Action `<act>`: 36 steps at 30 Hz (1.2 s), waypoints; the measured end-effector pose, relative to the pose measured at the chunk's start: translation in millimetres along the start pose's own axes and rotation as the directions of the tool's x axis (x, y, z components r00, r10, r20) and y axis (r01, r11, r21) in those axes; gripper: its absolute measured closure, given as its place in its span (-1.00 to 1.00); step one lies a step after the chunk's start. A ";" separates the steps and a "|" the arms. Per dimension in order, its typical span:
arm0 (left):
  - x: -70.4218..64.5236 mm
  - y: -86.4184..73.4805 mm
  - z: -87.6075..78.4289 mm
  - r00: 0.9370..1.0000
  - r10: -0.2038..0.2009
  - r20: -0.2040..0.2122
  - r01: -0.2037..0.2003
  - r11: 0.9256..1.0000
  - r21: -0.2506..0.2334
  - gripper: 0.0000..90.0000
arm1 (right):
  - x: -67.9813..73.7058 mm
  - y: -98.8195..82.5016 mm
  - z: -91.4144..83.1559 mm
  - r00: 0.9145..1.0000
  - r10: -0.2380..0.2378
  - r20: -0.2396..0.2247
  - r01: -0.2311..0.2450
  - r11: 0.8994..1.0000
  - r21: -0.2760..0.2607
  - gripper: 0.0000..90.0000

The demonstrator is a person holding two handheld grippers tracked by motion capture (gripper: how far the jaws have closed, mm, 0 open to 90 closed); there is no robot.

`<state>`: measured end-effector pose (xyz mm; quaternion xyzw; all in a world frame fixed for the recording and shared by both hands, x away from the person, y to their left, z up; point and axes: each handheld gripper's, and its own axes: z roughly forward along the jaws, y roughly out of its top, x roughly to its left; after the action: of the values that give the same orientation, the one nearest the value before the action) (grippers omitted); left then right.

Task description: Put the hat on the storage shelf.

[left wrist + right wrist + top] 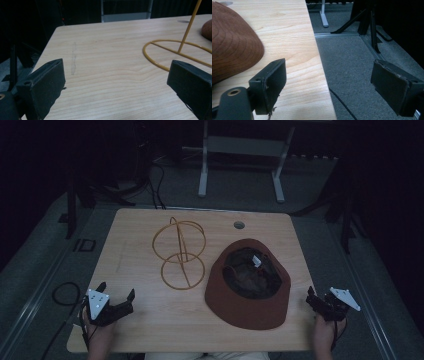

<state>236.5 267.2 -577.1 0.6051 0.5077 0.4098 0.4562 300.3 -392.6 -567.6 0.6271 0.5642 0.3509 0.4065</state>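
Resting upside down on the wooden bench (150,320), toward its right half: a brown cap (248,285), dark lining and a small white tag facing up, brim pointing at the near edge. Just left of the cap and apart from it: a yellow wire stand (179,252), flat ring on the bench, upright rod and a second hoop rising above. Beyond the cap, near the far edge: a small round grommet hole (239,225). Farther back, past the bench: white legs of another table (202,165) on grey carpet, dark tripod legs to either side.

Held low at the near left corner, well left of the cap: left gripper (116,296), fingers (48,85) spread wide with nothing between them but bare wood, the stand's ring ahead and to the right in the left gripper view. Held at the bench's right edge, just right of the cap: right gripper (314,298), fingers (270,82) likewise wide and empty, one over the wood beside the cap's brim, the other out over the carpet. Between the cap and either gripper: open bench, no obstacle.
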 end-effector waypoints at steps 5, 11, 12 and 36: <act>-0.1 0.2 0.2 1.000 -0.004 -0.001 0.004 1.000 -0.006 -0.95 | 1.2 -0.2 -0.3 1.000 -0.014 -0.005 0.014 1.000 0.003 -0.69; -1.6 0.1 0.4 1.000 0.000 0.011 0.000 1.000 -0.008 -0.95 | -1.1 -0.7 -1.3 0.999 -0.003 -0.054 0.004 1.000 0.020 -0.70; -1.8 0.2 0.4 1.000 0.005 0.011 -0.005 1.000 -0.008 -0.95 | -1.3 -0.7 -1.9 0.998 -0.002 -0.062 0.003 1.000 0.015 -0.70; -9.3 3.8 -2.8 0.995 -0.011 0.100 0.015 0.999 -0.035 -0.95 | 31.3 82.4 -45.9 0.947 -0.171 -0.272 0.162 0.985 -0.058 -0.72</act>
<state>233.3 258.1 -573.1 0.6133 0.4807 0.3851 0.4945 297.5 -359.1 -474.1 0.5149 0.6600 0.4093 0.3629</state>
